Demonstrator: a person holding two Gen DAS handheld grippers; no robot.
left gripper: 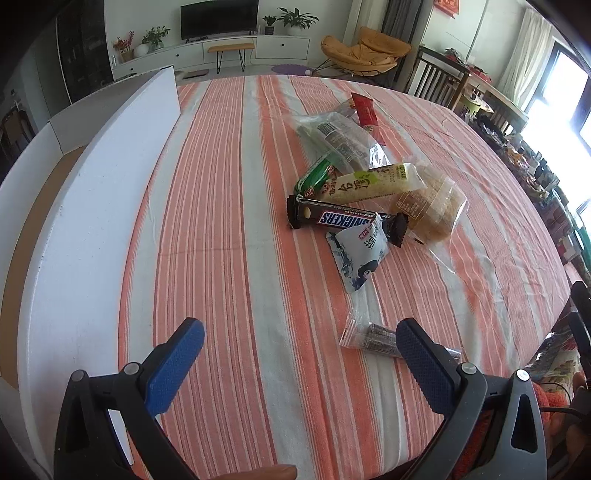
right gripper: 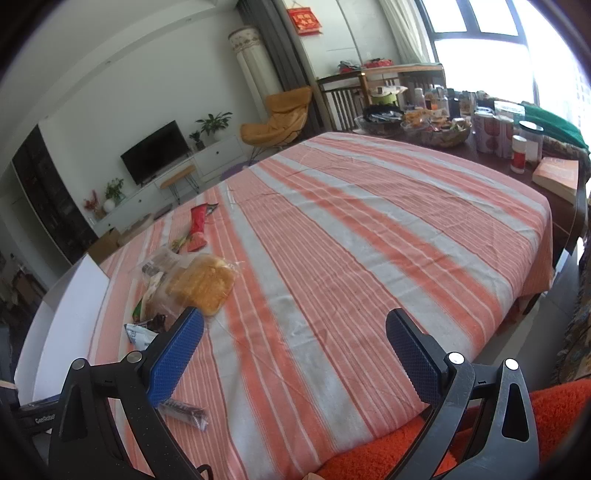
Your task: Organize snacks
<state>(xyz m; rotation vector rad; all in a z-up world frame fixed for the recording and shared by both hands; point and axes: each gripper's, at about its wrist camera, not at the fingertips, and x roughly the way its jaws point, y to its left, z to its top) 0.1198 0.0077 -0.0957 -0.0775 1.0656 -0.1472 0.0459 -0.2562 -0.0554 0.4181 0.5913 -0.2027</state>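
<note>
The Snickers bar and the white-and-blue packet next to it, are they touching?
Touching. In the left wrist view the white-and-blue packet has its upper corner lying over the right end of the Snickers bar, with no striped cloth visible between them.

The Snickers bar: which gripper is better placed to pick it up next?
Probably the left gripper. It is open and faces the Snickers bar directly. The right gripper is also open, but the snacks lie off to its left.

Striped tablecloth [left gripper: 229, 229], dark television [left gripper: 219, 18], yellow lounge chair [left gripper: 364, 51], potted plants [left gripper: 295, 18]

Black hand-held gripper [left gripper: 299, 332], blue textured pads [left gripper: 177, 363]
</note>
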